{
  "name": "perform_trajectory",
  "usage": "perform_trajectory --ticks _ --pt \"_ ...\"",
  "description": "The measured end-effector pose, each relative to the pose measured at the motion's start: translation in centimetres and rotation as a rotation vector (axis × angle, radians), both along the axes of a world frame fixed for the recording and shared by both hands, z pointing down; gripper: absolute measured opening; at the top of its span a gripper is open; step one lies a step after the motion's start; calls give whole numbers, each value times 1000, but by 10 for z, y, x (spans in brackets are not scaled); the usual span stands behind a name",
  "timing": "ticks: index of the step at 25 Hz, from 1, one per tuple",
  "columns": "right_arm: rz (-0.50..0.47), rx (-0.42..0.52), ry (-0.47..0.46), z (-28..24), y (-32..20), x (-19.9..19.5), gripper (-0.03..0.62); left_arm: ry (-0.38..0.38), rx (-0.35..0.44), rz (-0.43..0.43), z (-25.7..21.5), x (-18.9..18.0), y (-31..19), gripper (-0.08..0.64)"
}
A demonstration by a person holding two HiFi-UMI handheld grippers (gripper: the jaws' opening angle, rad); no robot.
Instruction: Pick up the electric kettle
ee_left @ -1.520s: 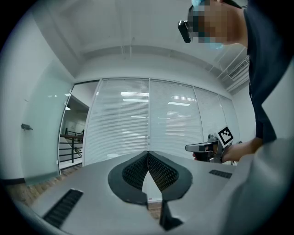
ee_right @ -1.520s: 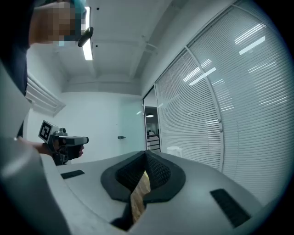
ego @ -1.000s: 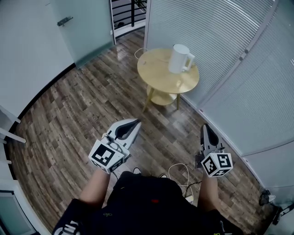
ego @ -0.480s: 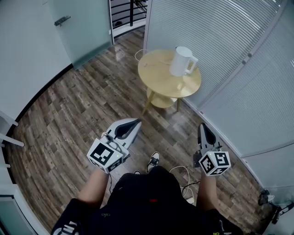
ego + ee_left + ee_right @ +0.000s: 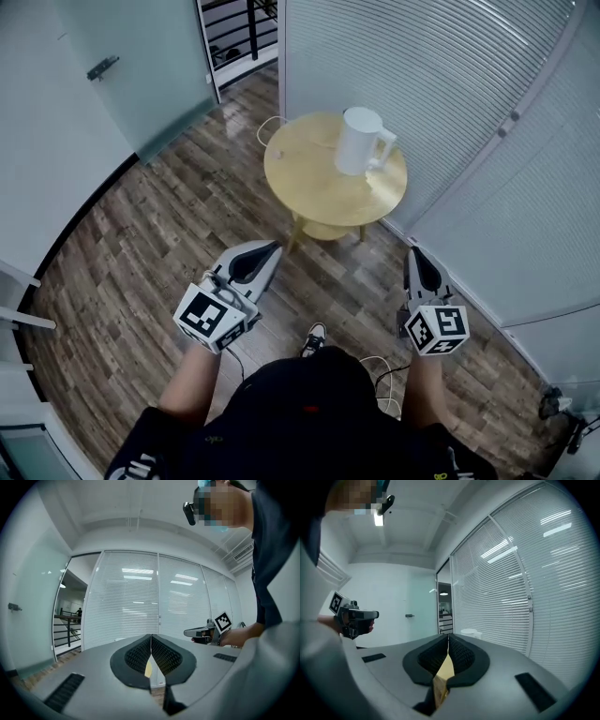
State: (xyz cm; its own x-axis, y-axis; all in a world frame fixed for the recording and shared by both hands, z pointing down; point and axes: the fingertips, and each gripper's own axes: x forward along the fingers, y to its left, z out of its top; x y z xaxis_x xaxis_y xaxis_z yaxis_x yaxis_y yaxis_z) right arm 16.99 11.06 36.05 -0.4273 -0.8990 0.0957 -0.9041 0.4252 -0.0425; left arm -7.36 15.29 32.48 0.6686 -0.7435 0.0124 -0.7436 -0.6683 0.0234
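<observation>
A white electric kettle (image 5: 360,142) with its handle to the right stands upright on the far right part of a round wooden side table (image 5: 309,183). In the right gripper view the kettle (image 5: 468,632) peeks over the jaws. My left gripper (image 5: 274,248) hangs over the floor short of the table's near left edge, jaws shut and empty. My right gripper (image 5: 413,251) hangs short of the table's near right edge, also shut on nothing. Both point level toward the table, well apart from the kettle.
Curved glass walls with white blinds (image 5: 441,84) stand behind and right of the table. A frosted glass door (image 5: 131,66) and a railing are at the far left. A white cable (image 5: 267,127) leaves the table's far side; more cable (image 5: 375,370) lies by my feet.
Both grippers and I have moved forward toward the table; the table and kettle now appear larger and nearer. The jaws stayed shut.
</observation>
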Motion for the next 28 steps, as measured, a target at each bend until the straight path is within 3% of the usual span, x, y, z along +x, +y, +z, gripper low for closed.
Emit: perform_trajectory --ticks 11,21,28 --pt "71 -38 7 23 -129 67 24 -21 -13 -4 10 45 -140 22" --pt "123 -69 29 46 -202 58 23 -23 -34 54 26 45 -230 23" --pt "263 -86 54 47 -269 27 25 -34 -30 169 34 12 -330 23"
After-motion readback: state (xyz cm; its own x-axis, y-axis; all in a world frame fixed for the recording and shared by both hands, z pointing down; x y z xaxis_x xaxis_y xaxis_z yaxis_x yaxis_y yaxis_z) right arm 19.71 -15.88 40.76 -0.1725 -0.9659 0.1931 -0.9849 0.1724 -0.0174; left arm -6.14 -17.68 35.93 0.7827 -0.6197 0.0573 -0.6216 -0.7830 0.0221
